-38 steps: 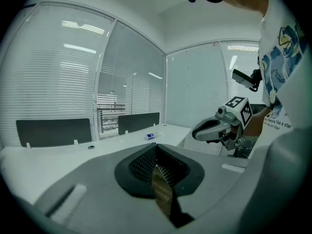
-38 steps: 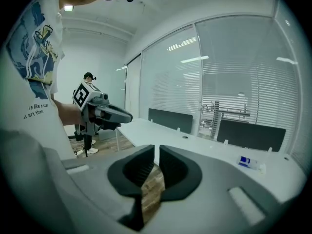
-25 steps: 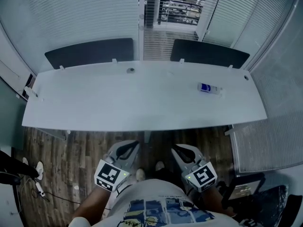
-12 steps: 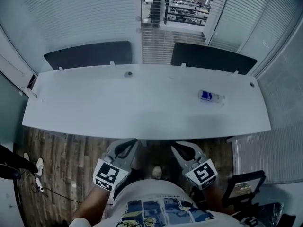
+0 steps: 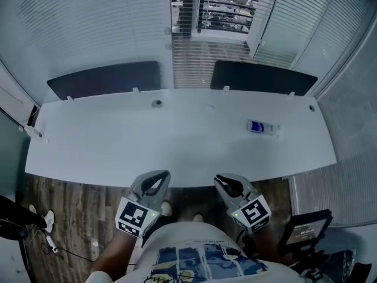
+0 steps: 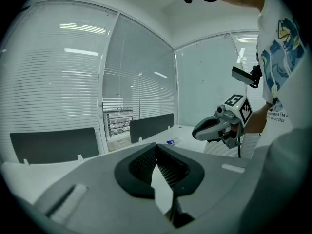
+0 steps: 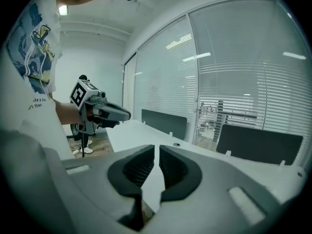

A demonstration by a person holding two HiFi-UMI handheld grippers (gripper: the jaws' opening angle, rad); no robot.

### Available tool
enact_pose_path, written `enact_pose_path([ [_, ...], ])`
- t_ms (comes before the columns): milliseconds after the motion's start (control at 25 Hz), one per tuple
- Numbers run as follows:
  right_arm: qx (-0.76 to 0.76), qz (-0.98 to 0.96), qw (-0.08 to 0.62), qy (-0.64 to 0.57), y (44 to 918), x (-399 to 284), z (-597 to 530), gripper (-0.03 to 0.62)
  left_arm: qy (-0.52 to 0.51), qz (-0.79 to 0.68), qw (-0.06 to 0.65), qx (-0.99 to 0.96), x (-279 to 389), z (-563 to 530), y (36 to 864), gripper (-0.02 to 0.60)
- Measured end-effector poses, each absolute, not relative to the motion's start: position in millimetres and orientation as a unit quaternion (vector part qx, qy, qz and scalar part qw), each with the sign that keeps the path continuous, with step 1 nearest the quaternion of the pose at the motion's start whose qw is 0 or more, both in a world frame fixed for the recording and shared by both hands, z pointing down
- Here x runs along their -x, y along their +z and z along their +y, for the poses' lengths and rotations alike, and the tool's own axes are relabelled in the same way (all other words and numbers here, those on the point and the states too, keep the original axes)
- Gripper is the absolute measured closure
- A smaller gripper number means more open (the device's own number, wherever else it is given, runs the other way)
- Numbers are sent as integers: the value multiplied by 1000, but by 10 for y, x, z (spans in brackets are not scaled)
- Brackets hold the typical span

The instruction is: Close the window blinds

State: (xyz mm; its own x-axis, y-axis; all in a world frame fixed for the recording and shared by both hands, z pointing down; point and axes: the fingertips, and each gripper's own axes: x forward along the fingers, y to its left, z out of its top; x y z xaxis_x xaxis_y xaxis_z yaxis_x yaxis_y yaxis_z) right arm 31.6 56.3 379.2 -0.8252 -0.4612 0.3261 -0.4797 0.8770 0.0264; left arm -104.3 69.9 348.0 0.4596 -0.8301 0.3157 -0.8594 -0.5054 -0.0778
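Both grippers now advanced from over wood floor [image 5: 76, 208] to near edge of long white counter [image 5: 118, 140]. Left gripper [image 5: 159, 178] jaws together, empty. Right gripper [image 5: 223, 181] jaws all but together, empty. White slatted window blinds [image 5: 88, 22] beyond far edge, middle section see-through; approach only, nothing closed yet.

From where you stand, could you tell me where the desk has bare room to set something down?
The desk is mostly bare: the left half, from the left edge to the round grommet, and the middle strip between the grommet and the small bottle. Only the patch around the bottle, on the right, is taken. Dark panels line the back edge.
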Motion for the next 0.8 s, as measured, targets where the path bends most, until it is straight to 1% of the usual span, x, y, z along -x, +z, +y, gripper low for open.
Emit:
enact_pose_path([
  [80,-253,-953,163,27,3728,-154,469,574,160,-490,46,-856,1203,569,3466,577],
  [320,-284,-944,167,29,3884,356,293,574,174,-477,14,-861,1762,172,3550,577],
  [560,-296,-940,164,46,3799,560,224,574,189,-477,-4,-858,1941,-207,3485,575],
  [720,-297,-935,187,41,3817,587,168,574,188,-486,-17,-853,2048,-494,3463,575],
  [800,-302,-934,185,45,3786,587,107,574,190,-492,-20,-849,2096,-667,3462,574],
])
